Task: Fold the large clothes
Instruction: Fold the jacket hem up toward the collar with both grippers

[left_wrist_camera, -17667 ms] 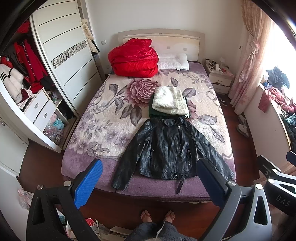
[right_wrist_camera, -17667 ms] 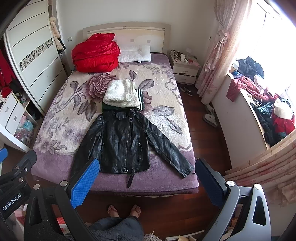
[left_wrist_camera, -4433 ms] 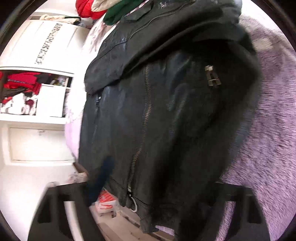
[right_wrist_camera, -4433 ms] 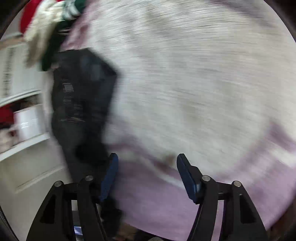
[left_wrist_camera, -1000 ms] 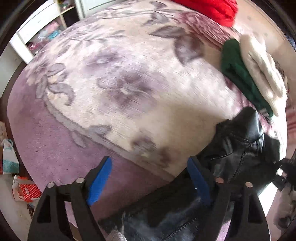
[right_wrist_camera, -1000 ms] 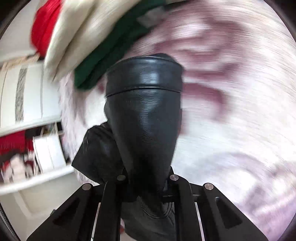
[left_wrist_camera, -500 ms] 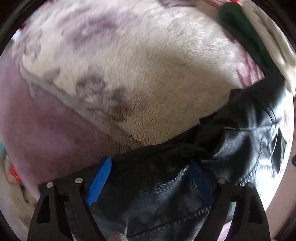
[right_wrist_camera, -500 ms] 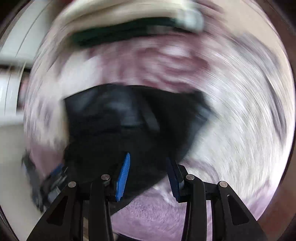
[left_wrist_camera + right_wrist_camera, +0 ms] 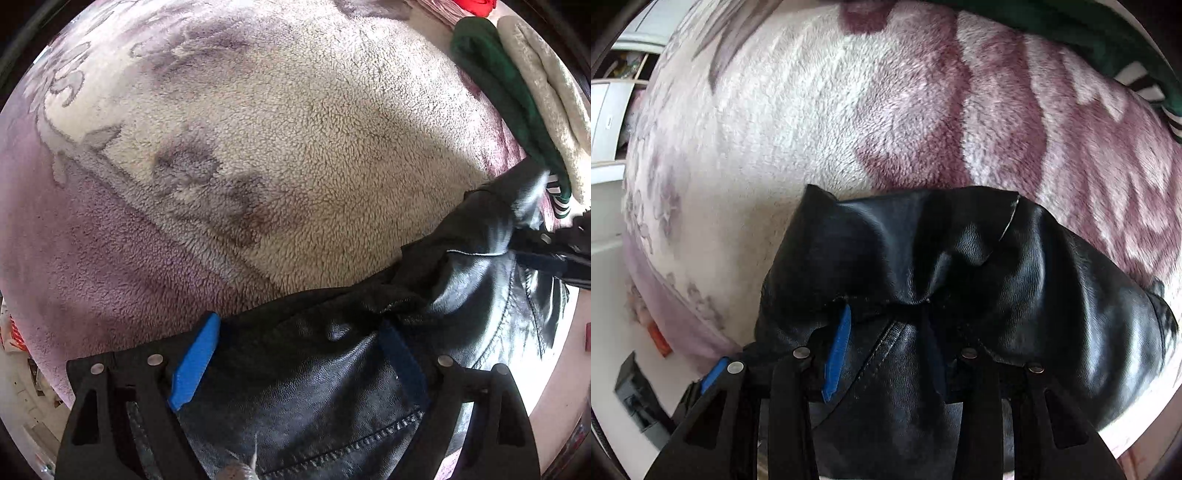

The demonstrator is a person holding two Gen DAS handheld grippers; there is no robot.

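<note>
While both cameras look down at a black leather jacket [image 9: 369,387] bunched on a fleecy floral blanket [image 9: 277,129], each shows something the other misses. From the left wrist camera, the left gripper [image 9: 299,365] has its blue-padded fingers [image 9: 194,363] spread wide, with jacket leather lying between and under them; whether the pads press the leather cannot be told. At the right edge of this view, the right gripper [image 9: 546,254] reaches into a raised fold of the jacket, beside a folded green garment [image 9: 495,81] and a cream fleece garment [image 9: 546,85] stacked together.

From the right wrist camera, the right gripper [image 9: 886,350] has its fingers set narrow, with a ridge of puckered jacket [image 9: 960,266] leather between them; one blue pad [image 9: 837,354] is visible, the other in shadow. Only this view shows white wardrobe shelves [image 9: 609,122] at the left edge, their contents too blurred to name, and the left gripper [image 9: 713,373] peeking in at the lower left.
</note>
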